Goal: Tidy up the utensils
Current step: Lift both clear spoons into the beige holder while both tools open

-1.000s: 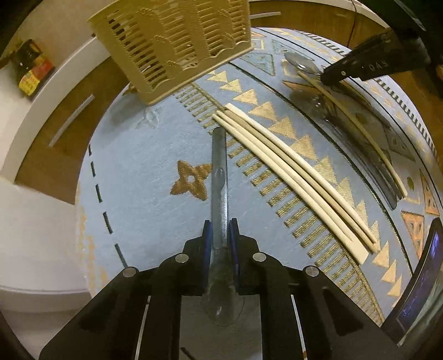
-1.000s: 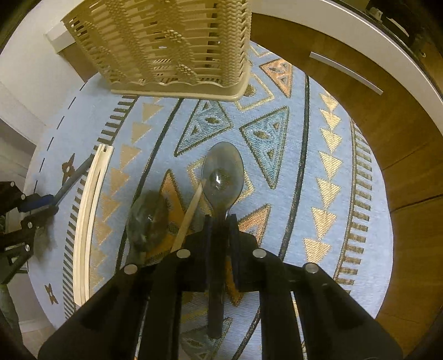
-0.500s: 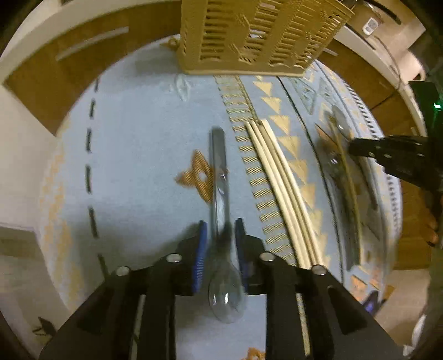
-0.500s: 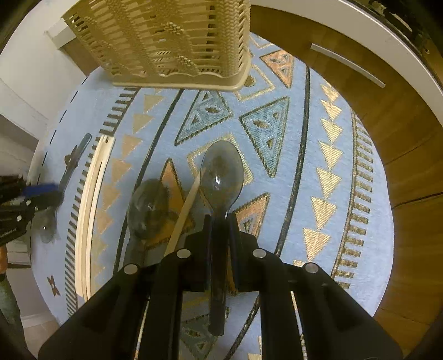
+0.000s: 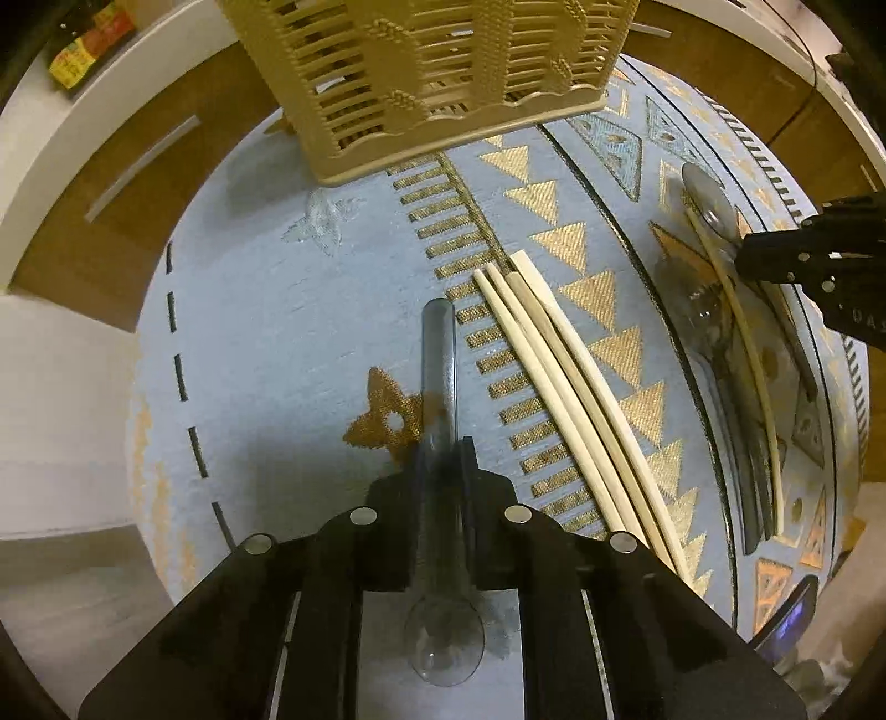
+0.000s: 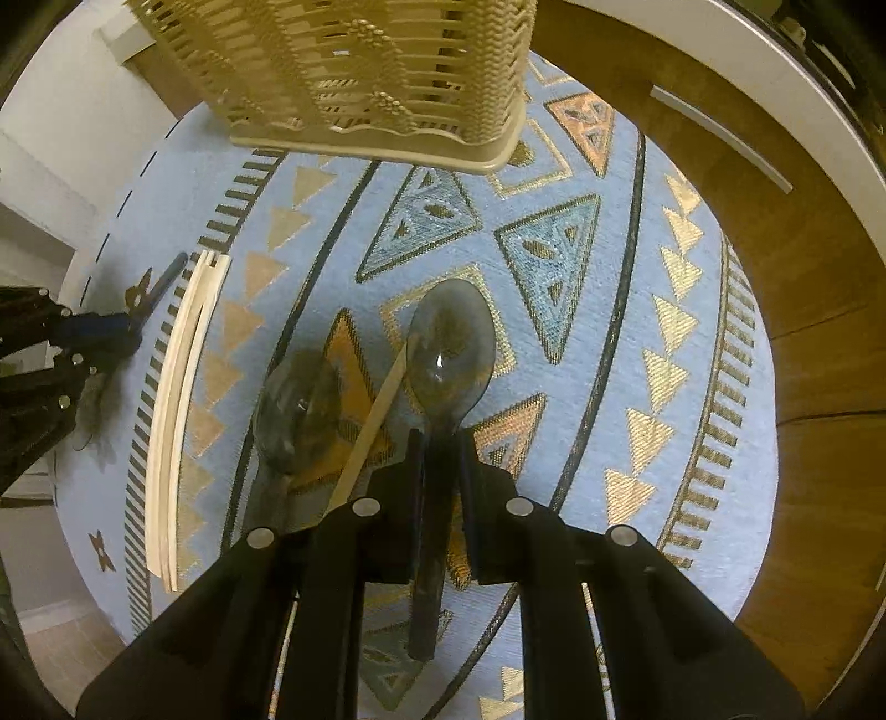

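Observation:
My left gripper (image 5: 441,451) is shut on a clear grey plastic spoon (image 5: 438,365), handle pointing forward, bowl back under the fingers. My right gripper (image 6: 441,443) is shut on another grey spoon (image 6: 449,354), bowl forward. A third grey spoon (image 6: 296,404) and a single wooden chopstick (image 6: 374,421) lie just left of the right gripper. Several wooden chopsticks (image 5: 570,387) lie side by side right of the left gripper, and also show in the right wrist view (image 6: 177,399). A tan slotted utensil basket (image 5: 432,72) stands ahead; it also shows in the right wrist view (image 6: 360,72).
Everything lies on a round table with a blue and gold patterned cloth (image 6: 581,310). Wooden floor (image 6: 803,332) and a white ledge (image 5: 111,111) surround it. A bottle (image 5: 88,39) stands on the ledge at far left. The right gripper shows at the left view's right edge (image 5: 814,260).
Both grippers have come closer to the basket, each still holding its spoon. The left gripper swung and its view turned back toward the basket.

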Motion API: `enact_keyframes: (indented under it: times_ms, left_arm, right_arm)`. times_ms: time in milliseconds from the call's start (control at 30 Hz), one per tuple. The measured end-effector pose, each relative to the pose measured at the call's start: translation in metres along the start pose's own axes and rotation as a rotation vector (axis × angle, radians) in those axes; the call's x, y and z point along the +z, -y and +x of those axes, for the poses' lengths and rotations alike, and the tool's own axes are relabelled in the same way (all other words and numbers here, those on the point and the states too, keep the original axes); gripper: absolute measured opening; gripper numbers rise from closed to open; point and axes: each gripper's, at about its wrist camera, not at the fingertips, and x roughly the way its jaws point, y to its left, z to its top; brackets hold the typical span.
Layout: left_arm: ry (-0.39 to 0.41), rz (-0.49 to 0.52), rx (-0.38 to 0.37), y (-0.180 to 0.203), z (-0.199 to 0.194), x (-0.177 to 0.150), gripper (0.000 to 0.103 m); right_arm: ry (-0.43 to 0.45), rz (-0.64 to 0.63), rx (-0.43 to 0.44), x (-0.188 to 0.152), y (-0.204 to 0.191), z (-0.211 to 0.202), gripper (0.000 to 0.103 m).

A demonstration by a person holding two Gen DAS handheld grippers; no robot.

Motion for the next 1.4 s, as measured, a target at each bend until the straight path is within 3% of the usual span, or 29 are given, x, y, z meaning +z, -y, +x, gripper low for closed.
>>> enact_keyframes:
  times_ms: [167, 233, 467, 667, 833, 1033, 1200, 1400]
  left_arm:
    - [0.141, -0.063, -0.055, 0.0, -0.022, -0.006, 0.01]
    - [0.247, -0.098, -0.082, -0.004, -0.046, -0.007, 0.01]
    - [0.622, -0.189, -0.145, -0.015, -0.139, 0.001, 0.01]
    - [0.858, -0.241, -0.156, -0.011, -0.187, 0.032, 0.01]
    - [0.978, -0.256, -0.144, 0.0, -0.197, 0.064, 0.01]
    - [1.128, -0.237, -0.164, -0.005, -0.18, 0.083, 0.01]
    - [1.178, -0.274, -0.154, -0.011, -0.154, 0.101, 0.01]
    - [1.173, -0.273, -0.142, -0.01, -0.125, 0.113, 0.01]
  right_arm:
    - [0.093, 0.007, 0.07, -0.008, -0.002, -0.014, 0.01]
    - [0.16, 0.001, 0.103, -0.013, -0.001, -0.033, 0.01]
    - [0.488, -0.026, 0.206, -0.015, 0.0, -0.122, 0.01]
    - [0.757, -0.006, 0.283, 0.014, -0.001, -0.177, 0.01]
    - [0.913, 0.078, 0.282, 0.045, 0.008, -0.191, 0.01]
    - [1.063, 0.174, 0.258, 0.072, 0.027, -0.185, 0.01]
    - [1.122, 0.184, 0.168, 0.087, 0.03, -0.166, 0.01]
    - [1.121, 0.145, 0.088, 0.095, 0.027, -0.139, 0.01]
